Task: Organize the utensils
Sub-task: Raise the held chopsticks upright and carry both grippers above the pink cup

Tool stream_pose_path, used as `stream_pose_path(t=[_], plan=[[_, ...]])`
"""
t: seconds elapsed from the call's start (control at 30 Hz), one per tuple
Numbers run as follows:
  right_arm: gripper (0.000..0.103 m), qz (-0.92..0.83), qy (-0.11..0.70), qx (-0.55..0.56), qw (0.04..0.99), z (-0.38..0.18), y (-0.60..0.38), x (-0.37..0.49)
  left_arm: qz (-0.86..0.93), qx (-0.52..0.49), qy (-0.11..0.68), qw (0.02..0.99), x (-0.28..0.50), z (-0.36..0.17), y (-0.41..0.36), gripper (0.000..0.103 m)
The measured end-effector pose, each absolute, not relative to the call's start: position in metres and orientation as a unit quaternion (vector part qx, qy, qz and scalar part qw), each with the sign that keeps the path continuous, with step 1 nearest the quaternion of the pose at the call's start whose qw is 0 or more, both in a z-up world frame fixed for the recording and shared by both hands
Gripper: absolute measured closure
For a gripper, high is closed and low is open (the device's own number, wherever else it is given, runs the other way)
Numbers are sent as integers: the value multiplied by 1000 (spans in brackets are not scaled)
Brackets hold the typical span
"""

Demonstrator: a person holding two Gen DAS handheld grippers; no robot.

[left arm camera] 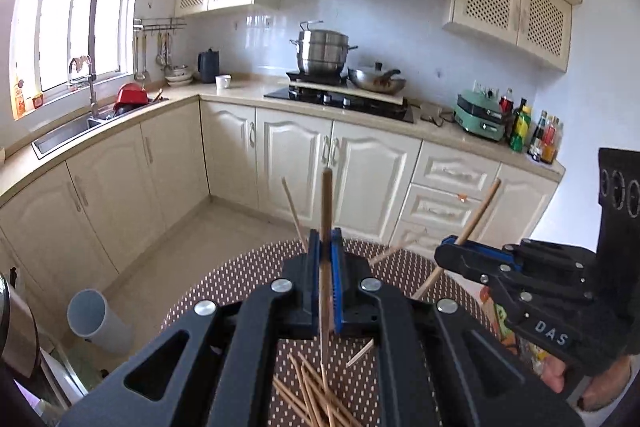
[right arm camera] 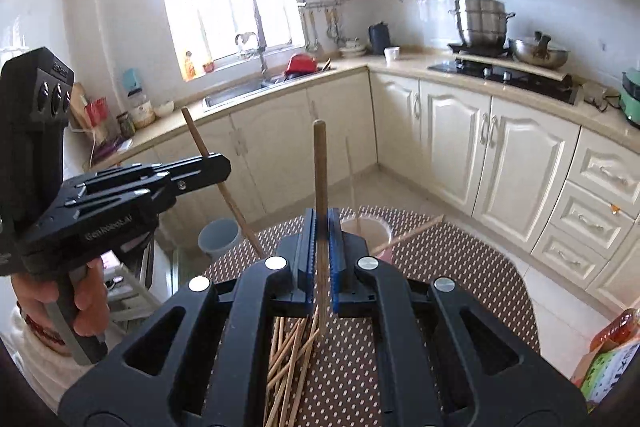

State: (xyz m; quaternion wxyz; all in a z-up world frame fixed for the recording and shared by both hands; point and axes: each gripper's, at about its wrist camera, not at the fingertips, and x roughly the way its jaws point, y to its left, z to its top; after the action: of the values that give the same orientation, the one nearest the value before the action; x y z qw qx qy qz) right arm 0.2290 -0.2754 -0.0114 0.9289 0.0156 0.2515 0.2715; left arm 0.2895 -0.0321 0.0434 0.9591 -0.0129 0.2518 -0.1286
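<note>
While both grippers hung above a round table point(right arm camera: 460, 259) covered in a brown cloth with pale dots, each one had its blue-padded jaws pressed together on a single wooden chopstick. Seen from its own wrist camera, the left gripper point(left arm camera: 325, 247) clamped its chopstick point(left arm camera: 326, 203) nearly upright, the blunt end rising above the jaws and the thin end reaching down toward a loose heap of chopsticks point(left arm camera: 312, 391) lying crossed on the cloth beneath it. To its right in that view, the right gripper point(left arm camera: 450, 251) pinched a second chopstick point(left arm camera: 480, 209) that slanted up toward the cabinets, and part of the hand point(left arm camera: 560, 375) holding that tool showed at the lower edge. From the right wrist camera, the right gripper point(right arm camera: 323, 227) held its chopstick point(right arm camera: 320, 167) upright between closed pads, above the same scattered pile point(right arm camera: 288, 355). Left of it, the left gripper point(right arm camera: 224, 167) gripped a tilted chopstick point(right arm camera: 200, 143), with a hand point(right arm camera: 60, 299) wrapped around its handle. A pale cup point(right arm camera: 366, 231) stood on the table just beyond the right gripper's jaws, with one thin stick standing in it and another leaning from it. Behind the table lay a cream-cabinet kitchen with a sink point(left arm camera: 80, 131) under the window and a steel pot point(left arm camera: 322, 53) on the stove.
</note>
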Motion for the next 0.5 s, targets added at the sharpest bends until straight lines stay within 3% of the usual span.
stream_pose_path(t=[0.5], plan=[[97,234,174,28,956,34,-277,259,-114,-46,182,976,329,83,-45,97]])
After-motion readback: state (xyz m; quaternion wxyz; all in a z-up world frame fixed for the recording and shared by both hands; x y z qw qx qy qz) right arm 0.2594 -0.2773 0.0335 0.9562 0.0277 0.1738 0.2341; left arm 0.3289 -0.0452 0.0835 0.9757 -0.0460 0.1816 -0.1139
